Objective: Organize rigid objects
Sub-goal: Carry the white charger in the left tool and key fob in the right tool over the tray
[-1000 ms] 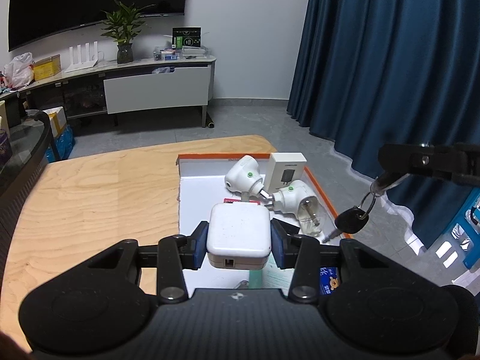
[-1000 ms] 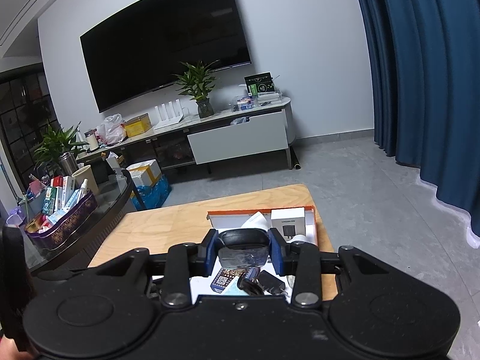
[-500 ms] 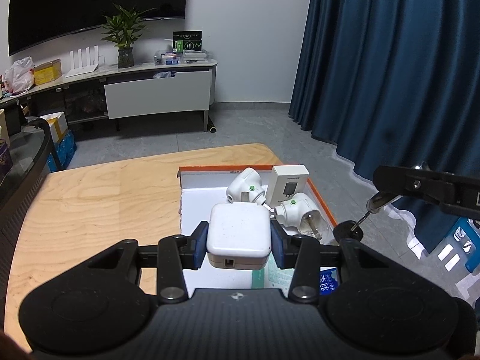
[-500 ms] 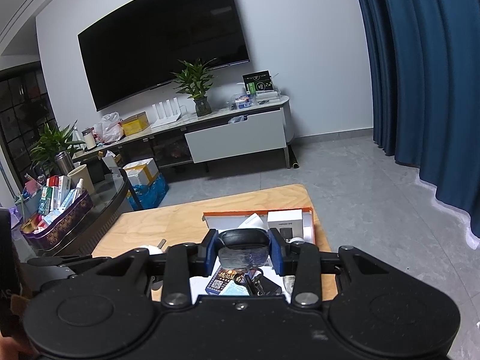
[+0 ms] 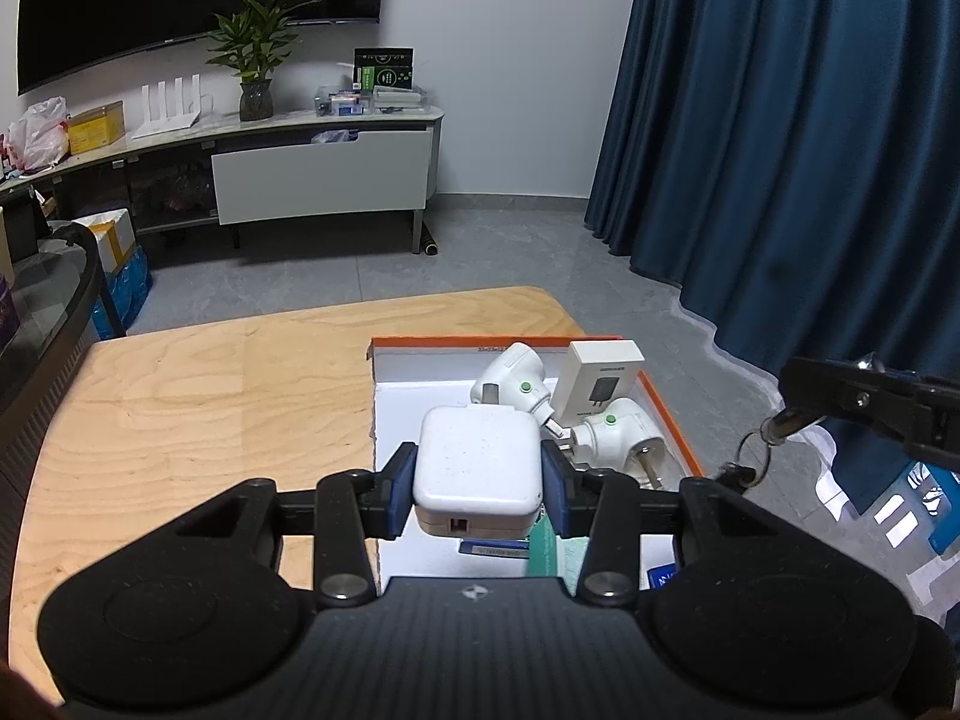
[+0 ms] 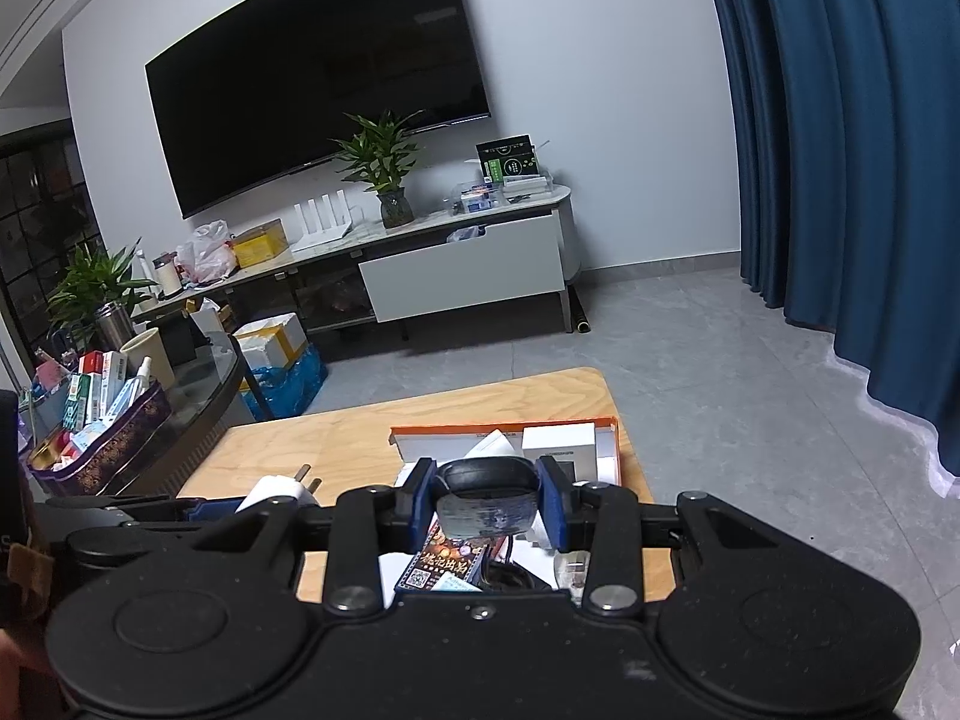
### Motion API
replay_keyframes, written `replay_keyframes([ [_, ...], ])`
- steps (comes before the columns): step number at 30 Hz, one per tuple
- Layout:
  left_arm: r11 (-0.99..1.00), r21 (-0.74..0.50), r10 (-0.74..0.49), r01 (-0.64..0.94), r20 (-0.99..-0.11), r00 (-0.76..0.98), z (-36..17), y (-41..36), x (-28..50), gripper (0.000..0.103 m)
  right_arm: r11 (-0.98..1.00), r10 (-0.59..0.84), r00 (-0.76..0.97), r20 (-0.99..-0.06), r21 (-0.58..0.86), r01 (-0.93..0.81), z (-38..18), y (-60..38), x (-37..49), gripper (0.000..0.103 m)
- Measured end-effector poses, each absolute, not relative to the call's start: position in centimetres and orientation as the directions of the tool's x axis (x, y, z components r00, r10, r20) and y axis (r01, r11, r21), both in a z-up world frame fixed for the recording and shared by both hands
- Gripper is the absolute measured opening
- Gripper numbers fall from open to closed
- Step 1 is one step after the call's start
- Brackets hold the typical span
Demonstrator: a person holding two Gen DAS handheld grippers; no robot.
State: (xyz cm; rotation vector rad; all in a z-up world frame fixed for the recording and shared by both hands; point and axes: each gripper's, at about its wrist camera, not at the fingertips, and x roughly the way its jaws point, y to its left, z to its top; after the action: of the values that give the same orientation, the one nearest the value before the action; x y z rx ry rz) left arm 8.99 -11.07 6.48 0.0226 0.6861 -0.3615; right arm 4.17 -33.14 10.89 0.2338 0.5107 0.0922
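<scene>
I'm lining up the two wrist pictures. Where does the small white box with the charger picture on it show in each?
Left wrist view: the white box leans in the orange-edged tray's far right corner, right of centre.
Right wrist view: the white box sits just above the right fingers, slightly right of centre.
Shared landmark: the potted plant on the TV cabinet.
</scene>
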Motion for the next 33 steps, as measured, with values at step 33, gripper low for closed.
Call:
replay_keyframes([
  [33,0.941,-0.101,-0.308,0.324,-0.654,0.691,5.5,-10.4,9.5,0.043,0.972,0.134,0.857,-0.497,0.233,-0.017,9.9,-33.3,5.9,0.044],
])
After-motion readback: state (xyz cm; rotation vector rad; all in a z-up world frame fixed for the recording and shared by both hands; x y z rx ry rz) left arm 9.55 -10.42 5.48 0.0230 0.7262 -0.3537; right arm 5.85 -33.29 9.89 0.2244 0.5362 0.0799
